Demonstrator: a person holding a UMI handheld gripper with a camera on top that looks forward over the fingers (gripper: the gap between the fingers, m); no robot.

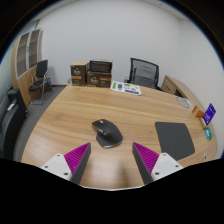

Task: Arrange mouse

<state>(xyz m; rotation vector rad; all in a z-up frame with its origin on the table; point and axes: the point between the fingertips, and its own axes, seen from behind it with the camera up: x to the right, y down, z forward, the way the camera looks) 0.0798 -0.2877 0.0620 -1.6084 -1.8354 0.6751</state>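
A dark grey computer mouse [106,132] lies on the light wooden table [70,115], just ahead of my fingers and a little left of their midline. To its right a dark grey mouse mat [176,139] lies flat on the table, apart from the mouse. My gripper [112,158] hovers above the table's near edge, open, with bare wood between the magenta pads. The left fingertip [78,156] and the right fingertip [148,156] touch nothing.
Black office chairs stand at the far side [145,71] and at the left [40,75]. A low shelf [92,73] sits against the back wall. Papers [127,88] lie at the table's far edge, and small items with a purple box [208,113] at its right end.
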